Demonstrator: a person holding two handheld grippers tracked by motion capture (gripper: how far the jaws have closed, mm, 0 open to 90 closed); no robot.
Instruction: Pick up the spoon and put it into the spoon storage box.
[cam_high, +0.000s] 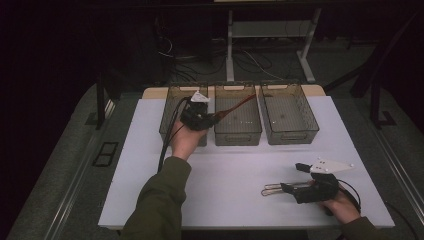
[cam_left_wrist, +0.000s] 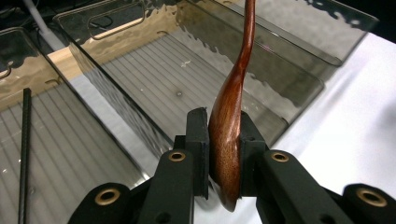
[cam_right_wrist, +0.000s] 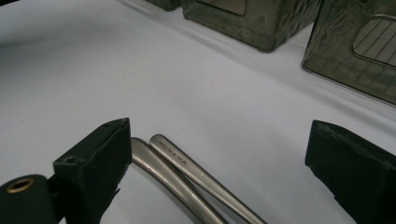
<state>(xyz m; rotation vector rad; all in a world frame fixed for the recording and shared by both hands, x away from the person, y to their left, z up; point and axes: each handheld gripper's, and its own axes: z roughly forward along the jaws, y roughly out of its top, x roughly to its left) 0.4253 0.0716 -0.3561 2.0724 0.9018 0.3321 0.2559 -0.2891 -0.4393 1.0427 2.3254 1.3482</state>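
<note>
My left claw (cam_left_wrist: 223, 154) grips the wooden spoon (cam_left_wrist: 229, 135) above the middle bin (cam_high: 238, 131), not yet released. My right claw (cam_right_wrist: 217, 163) stands open around two metal handles (cam_right_wrist: 187, 179) on the bench (cam_high: 225, 190); these remain.

Looks like a lab – white table (cam_high: 235, 170) w/ three clear bins (cam_high: 287, 112), loose cables (cam_high: 250, 60) on floor behind.

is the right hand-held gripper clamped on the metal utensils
No: in the right gripper view the right hand-held gripper stands wide open, with the two metal handles lying on the white table beside its one jaw.
</note>
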